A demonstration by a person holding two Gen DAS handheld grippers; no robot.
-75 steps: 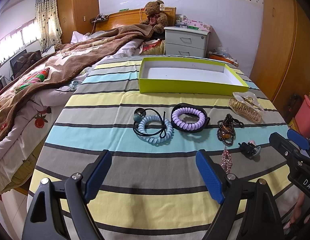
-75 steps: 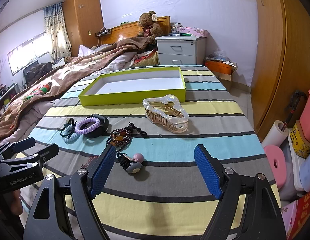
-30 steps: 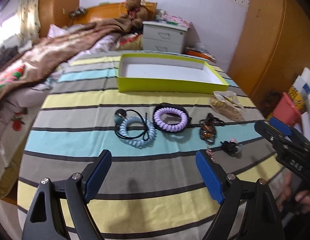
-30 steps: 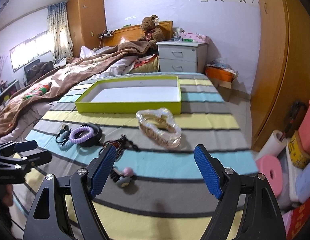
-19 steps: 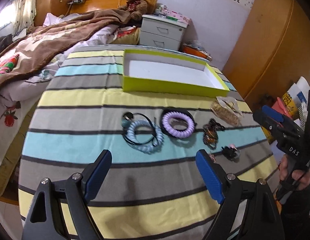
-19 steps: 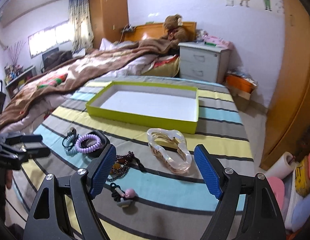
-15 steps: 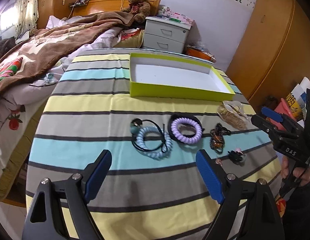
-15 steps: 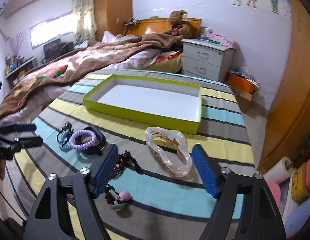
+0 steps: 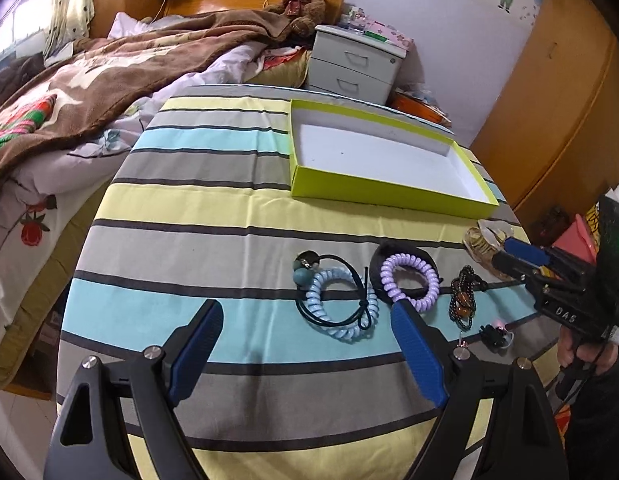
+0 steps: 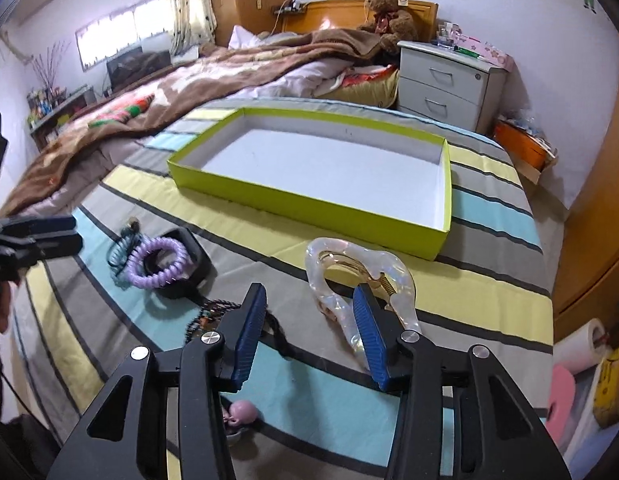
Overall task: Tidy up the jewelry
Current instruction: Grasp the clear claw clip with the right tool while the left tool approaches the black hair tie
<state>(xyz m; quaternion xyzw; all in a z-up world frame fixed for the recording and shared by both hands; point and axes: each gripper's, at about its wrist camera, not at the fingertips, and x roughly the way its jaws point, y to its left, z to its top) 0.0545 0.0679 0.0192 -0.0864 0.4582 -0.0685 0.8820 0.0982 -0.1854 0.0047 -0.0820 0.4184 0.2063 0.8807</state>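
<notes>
Striped tablecloth, jewelry laid in a row near its front edge. Lime-green tray beyond the row, white floor bare. From left in the left wrist view: blue coil hair tie with a black elastic looped over it, purple coil hair tie resting on a dark ring, beaded bracelet, small pink-tipped clip — too small to make out in detail.

Left gripper spread wide above bare cloth, nothing between the blue pads; right pad overlapping the purple coil's near edge in the picture, contact not evident.

Right gripper with jaws closing, about half apart, gripping nothing. Pearly hair claw just ahead — near end hidden behind the right pad, whether touched cannot be told. Bracelet partly covered by the left pad, pink clip half hidden under the gripper frame.

Hair claw mostly blocked by the right gripper's tips in the left wrist view.
</notes>
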